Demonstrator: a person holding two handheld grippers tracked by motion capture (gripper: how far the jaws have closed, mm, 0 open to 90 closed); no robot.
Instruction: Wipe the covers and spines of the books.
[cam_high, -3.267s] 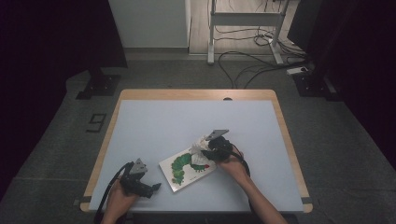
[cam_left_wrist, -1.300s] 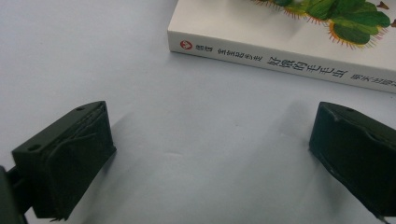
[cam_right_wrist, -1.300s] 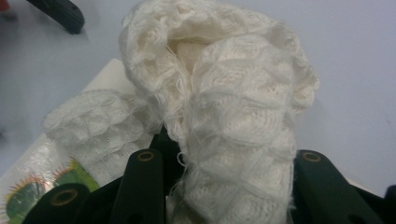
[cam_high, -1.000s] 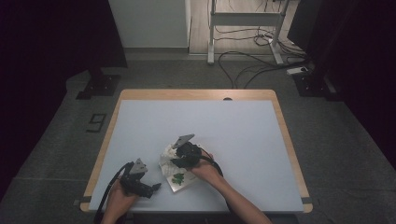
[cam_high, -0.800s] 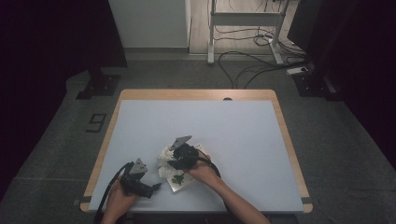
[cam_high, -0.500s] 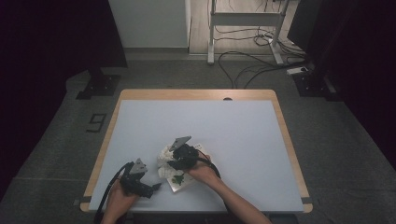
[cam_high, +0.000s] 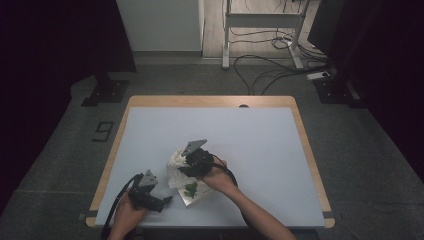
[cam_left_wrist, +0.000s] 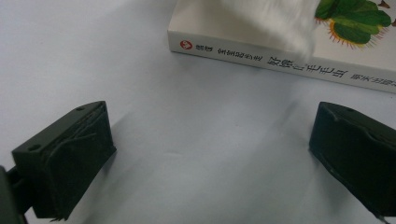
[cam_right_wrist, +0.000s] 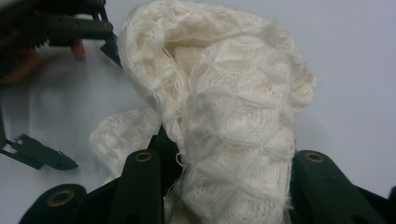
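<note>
Pale blue table (cam_high: 260, 145) with a wooden edge, dark floor around it, cables and a metal stand at the far side.

Right gripper (cam_high: 186, 165): seen from above, over the near-left part of the table, held above the book (cam_high: 196, 192). Its own view has both black jaws closed on a bunched white knitted cloth (cam_right_wrist: 224, 121); the cloth fills the gap between the jaws and bulges up and over them. From above, the cloth (cam_high: 177, 165) hangs from this gripper, and its lower part drapes over the far-left part of the book cover.

Book: lies flat near the front edge of the table, white cover with a green leafy picture. In the left gripper view the spine (cam_left_wrist: 280, 63) faces the camera with printed characters, and a blurred edge of the cloth lies across the cover.

Left gripper (cam_high: 167, 201): rests low near the front-left corner, just left of the book. Jaws stand wide apart, with bare table between them.

No containers are on the table.
</note>
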